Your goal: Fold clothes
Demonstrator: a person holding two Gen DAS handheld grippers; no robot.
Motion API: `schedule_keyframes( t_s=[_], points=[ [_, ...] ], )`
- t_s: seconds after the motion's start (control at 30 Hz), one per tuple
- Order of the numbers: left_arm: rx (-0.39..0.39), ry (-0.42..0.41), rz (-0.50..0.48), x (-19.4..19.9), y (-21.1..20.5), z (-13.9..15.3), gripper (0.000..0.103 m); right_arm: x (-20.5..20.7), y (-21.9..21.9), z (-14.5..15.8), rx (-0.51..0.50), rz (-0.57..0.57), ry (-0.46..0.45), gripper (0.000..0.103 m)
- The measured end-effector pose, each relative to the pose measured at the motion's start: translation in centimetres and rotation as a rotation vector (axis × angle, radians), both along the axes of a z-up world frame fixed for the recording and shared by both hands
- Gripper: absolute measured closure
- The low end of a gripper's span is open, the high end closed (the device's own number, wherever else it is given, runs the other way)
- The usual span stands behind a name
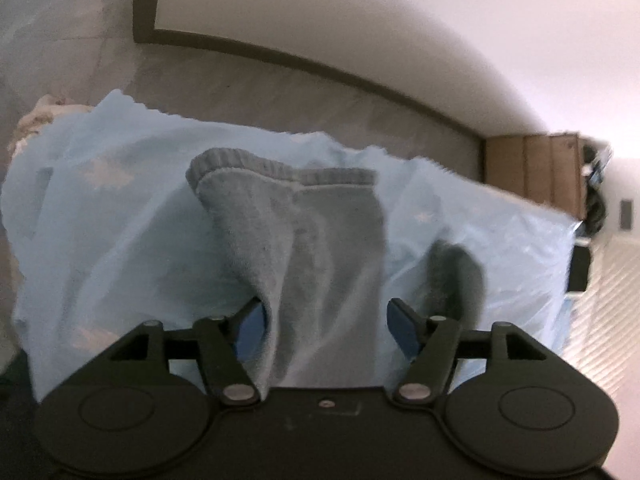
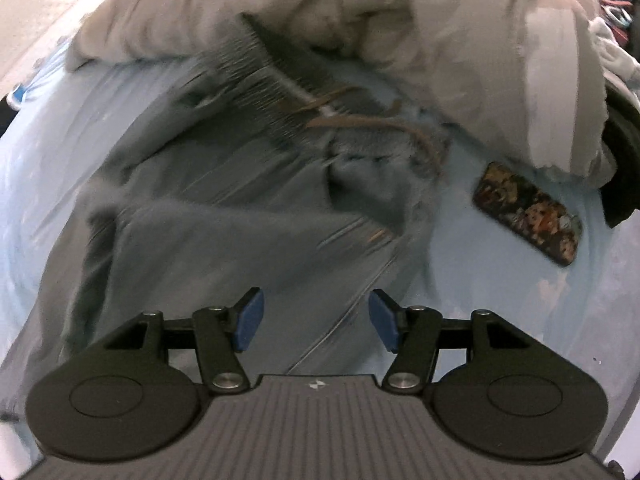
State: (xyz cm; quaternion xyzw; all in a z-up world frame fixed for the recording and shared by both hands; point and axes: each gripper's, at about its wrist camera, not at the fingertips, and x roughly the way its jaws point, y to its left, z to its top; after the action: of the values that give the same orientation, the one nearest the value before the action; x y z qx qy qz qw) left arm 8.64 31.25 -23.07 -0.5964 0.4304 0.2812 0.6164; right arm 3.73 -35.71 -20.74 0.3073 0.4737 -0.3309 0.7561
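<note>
**A:** Item one, far left of the left wrist view?

**B:** A pale crumpled heap (image 1: 44, 114) at the edge of the light blue sheet (image 1: 100, 240). I log it as bedding pushed aside, I judge, to leave room for folding.

**A:** Item two?

**B:** The grey sweatpants (image 1: 304, 232), lying on that sheet. Ribbed cuff (image 1: 236, 164) away from me, leg running toward the camera. My left gripper (image 1: 327, 332) stands over the near end with its jaws wide; cloth passes between them and a fold brushes the left blue pad (image 1: 252, 330), but nothing is pinched. I read that as a leg laid down where it belongs.

**A:** Further right?

**B:** A second dark fold of the same garment (image 1: 456, 276), then a cardboard box (image 1: 536, 168) against the wall. Not part of my job.

**A:** Right wrist view, same order.

**B:** Sheet edge (image 2: 36, 184) first, then the body of the sweatpants (image 2: 224, 208), blurred by motion, with the ribbed waistband (image 2: 276, 76) and tan drawstring (image 2: 360, 122) at the far side. My right gripper (image 2: 315, 322) hangs above the cloth, jaws parted, holding nothing.

**A:** And last?

**B:** A phone in a patterned case (image 2: 528, 216) on the sheet, just beside the waistband, under a grey duvet (image 2: 440, 40). I judge it close enough to get in the way of the next fold.
</note>
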Motion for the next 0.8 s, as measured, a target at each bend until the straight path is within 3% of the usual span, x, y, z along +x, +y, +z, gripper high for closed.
schedule_keyframes(
  t_s=[0.2,0.33,0.43,0.6,0.8],
  points=[
    [-0.069,0.1,-0.047,-3.2,1.6,-2.9,0.039,0.6,5.3,1.4,0.005,0.085,0.009,0.042],
    [-0.052,0.081,-0.061,-4.5,1.8,-1.0,0.039,2.4,7.1,1.0,0.012,0.204,0.045,0.042],
    [-0.041,0.071,-0.154,-4.0,1.1,0.8,0.039,3.9,7.7,0.8,0.014,0.241,0.047,0.042],
    [0.087,0.046,-0.407,1.1,-0.1,2.2,0.039,5.2,10.1,0.6,0.02,0.331,0.038,0.042],
    [0.176,-0.062,-0.54,7.7,-1.4,2.4,0.04,7.9,18.0,-0.2,-0.038,0.659,0.063,0.042]
  ],
)
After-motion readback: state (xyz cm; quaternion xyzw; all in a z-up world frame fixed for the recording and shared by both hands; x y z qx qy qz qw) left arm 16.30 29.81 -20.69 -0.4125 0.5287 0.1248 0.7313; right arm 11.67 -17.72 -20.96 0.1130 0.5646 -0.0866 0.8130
